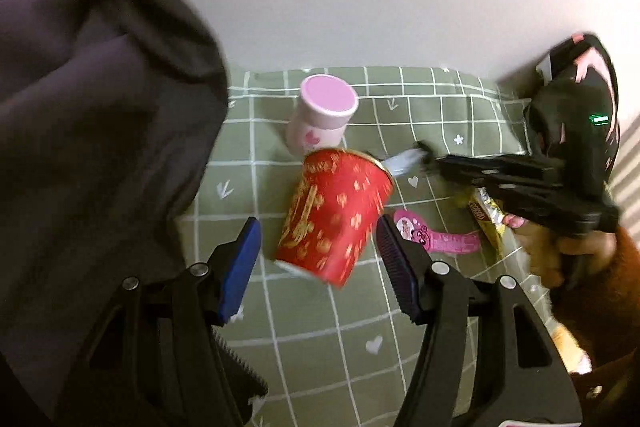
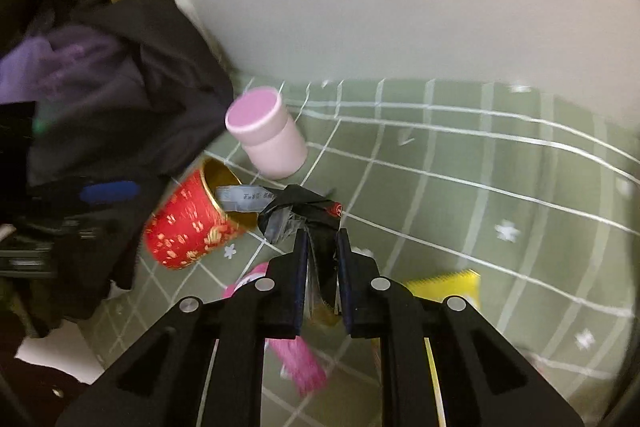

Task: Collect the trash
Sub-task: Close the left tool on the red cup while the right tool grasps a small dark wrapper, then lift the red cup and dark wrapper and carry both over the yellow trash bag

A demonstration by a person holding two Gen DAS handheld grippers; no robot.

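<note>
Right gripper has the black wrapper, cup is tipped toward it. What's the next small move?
Probably ease the black wrapper leftward into the red cup's open mouth: the right gripper is pinching it just beside the rim, and the left gripper brackets the tilted cup.

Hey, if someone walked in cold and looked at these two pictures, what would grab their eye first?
Probably the red paper cup with gold print, tipped between the left gripper's blue-padded jaws over the green checked cloth. Next, the crumpled black wrapper pinched in the right gripper, right at the cup's gold mouth. Behind them stands a pink lidded jar, beside a dark heap of clothing.
</note>
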